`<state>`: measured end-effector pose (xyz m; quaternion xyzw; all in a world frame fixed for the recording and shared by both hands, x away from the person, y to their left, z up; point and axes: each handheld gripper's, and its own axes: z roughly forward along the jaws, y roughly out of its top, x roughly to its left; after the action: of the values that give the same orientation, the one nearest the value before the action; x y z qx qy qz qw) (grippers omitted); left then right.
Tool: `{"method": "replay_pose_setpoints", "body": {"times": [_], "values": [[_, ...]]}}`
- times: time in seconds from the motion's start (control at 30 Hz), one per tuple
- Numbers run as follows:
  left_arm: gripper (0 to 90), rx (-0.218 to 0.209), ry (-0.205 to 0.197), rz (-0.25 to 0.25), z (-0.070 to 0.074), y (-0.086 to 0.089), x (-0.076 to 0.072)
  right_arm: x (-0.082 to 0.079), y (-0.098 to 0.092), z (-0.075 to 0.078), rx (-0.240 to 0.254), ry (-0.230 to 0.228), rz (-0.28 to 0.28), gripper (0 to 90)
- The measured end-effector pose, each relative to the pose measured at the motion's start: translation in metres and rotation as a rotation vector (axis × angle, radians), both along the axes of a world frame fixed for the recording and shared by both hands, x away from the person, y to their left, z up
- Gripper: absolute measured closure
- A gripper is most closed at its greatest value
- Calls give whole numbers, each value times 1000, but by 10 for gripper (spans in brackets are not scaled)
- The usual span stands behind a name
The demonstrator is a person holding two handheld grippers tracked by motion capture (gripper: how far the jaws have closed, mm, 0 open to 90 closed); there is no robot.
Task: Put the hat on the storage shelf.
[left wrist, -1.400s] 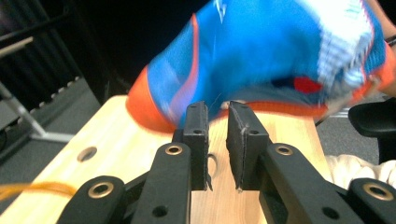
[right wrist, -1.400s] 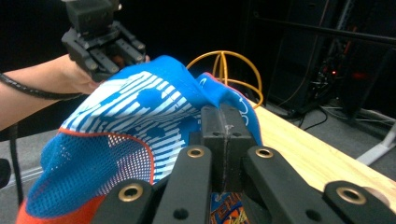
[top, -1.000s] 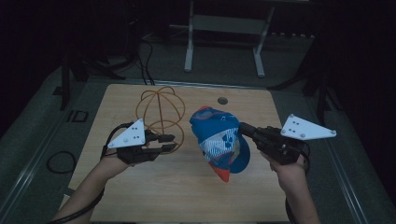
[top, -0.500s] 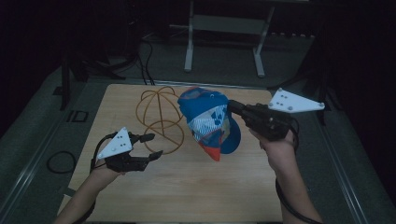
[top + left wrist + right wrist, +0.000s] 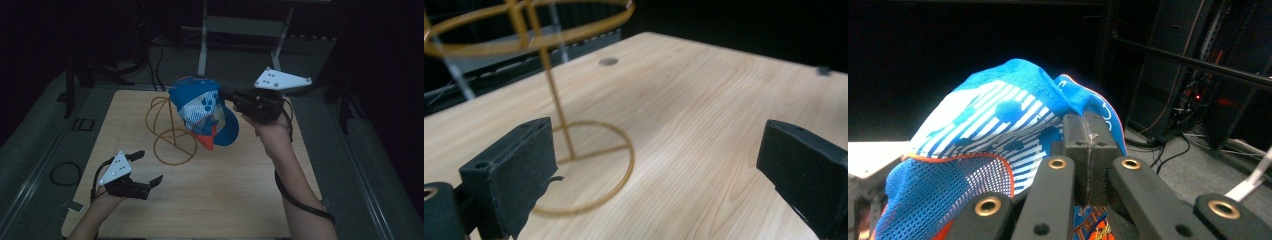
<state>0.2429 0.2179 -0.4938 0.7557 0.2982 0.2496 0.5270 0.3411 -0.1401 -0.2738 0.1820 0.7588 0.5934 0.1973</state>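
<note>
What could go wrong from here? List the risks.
1. The right gripper pinches the blue cap by one edge while it hangs in the air over the wire stand; the fabric might slip out.
2. The stand looks thin and light; a sideways push from the cap could tip it.
3. The left gripper, whose jaws have just been opening, stands apart with nothing between them, so nothing steadies the stand.

So the wire stand (image 5: 170,131) sits on the table (image 5: 240,200), toward the far left part of it. The cap (image 5: 202,110) hangs up off the table, just right of the stand's top and overlapping it from the high view. The right gripper (image 5: 227,93) is right of the cap, clamped on its edge. The left gripper (image 5: 147,167) sits near the front left, well apart from the cap, with the stand's base ring just behind it.
</note>
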Motion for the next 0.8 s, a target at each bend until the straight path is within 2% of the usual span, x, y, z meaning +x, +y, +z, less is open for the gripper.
{"method": "replay_pose_setpoints", "body": {"times": [0.03, 0.13, 0.23, 0.3, 0.4, 0.67, 0.8], "values": [[26, 3, 13, 3, -4, 2, 0, 3, 4, 1, -3, 5, 1, 900], [15, 53, 27, 47, -16, 6, -2, 12, 18, 4, -11, 15, 11, 900], [2, 46, 52, 84, -27, 10, -4, 19, 33, 5, -29, 16, 10, 900], [3, 48, 26, 126, -35, 13, -7, 25, 41, 5, -24, 26, 15, 900], [3, 26, 8, 170, -45, 16, -12, 33, 55, 5, -24, 36, 26, 900], [4, -15, 13, 240, -56, 27, -11, 49, 100, 1, -52, 71, 59, 900], [4, -44, 29, 248, -59, 30, -9, 55, 123, -6, -75, 92, 81, 900]]}}
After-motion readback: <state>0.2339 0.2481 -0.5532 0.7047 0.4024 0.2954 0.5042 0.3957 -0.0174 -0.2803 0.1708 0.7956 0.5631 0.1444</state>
